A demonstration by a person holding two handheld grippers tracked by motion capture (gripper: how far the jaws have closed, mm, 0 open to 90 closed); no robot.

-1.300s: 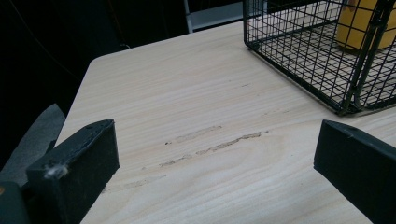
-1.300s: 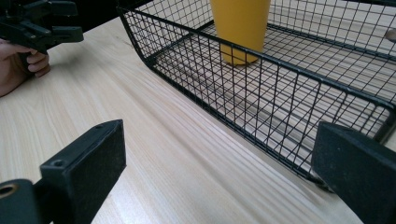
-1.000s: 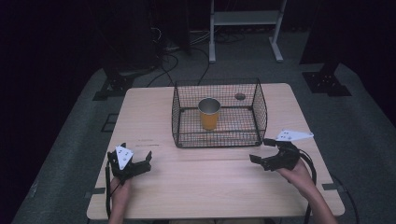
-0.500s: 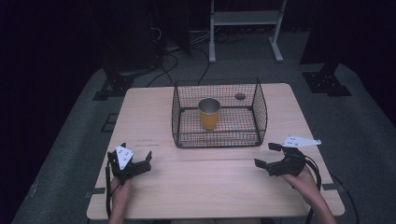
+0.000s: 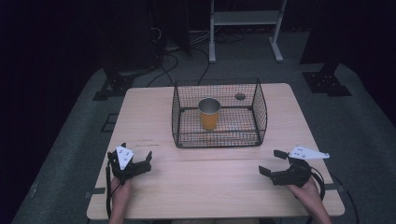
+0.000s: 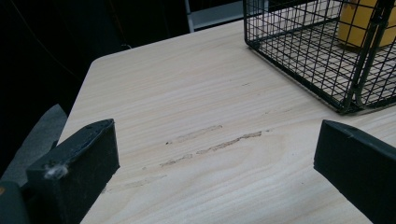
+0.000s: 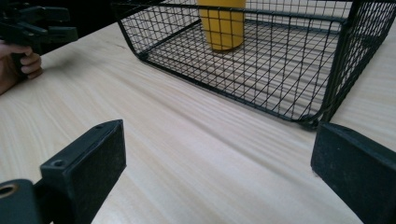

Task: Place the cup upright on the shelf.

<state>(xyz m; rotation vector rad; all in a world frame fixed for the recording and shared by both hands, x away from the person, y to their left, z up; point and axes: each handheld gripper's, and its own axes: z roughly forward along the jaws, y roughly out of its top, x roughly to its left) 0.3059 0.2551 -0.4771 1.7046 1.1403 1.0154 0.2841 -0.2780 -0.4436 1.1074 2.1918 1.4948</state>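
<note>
A black wire basket (image 5: 218, 140) stands at the middle of the wooden table (image 5: 219, 184), holding an upright yellow cup (image 5: 209, 113) with a metal rim. The cup (image 7: 222, 23) and the basket (image 7: 261, 60) also rise ahead in the right gripper view, and the basket's corner (image 6: 327, 56) with the cup (image 6: 362, 23) sits at the top right of the left gripper view. My left gripper (image 5: 136, 158) rests open near the front left of the table. Near the front right, my right gripper (image 5: 273, 162) is open too, its jaws wide apart with nothing between them.
A small round hole (image 5: 240, 96) marks the tabletop behind the basket. A white metal stand (image 5: 245, 28) and dark equipment stands are on the floor beyond the table. Scuff marks (image 6: 210, 144) streak the wood in front of the left gripper. Bare tabletop lies between the grippers.
My right gripper has drawn back toward the front right edge of the table, away from the basket. The left gripper, basket and cup have stayed put.
</note>
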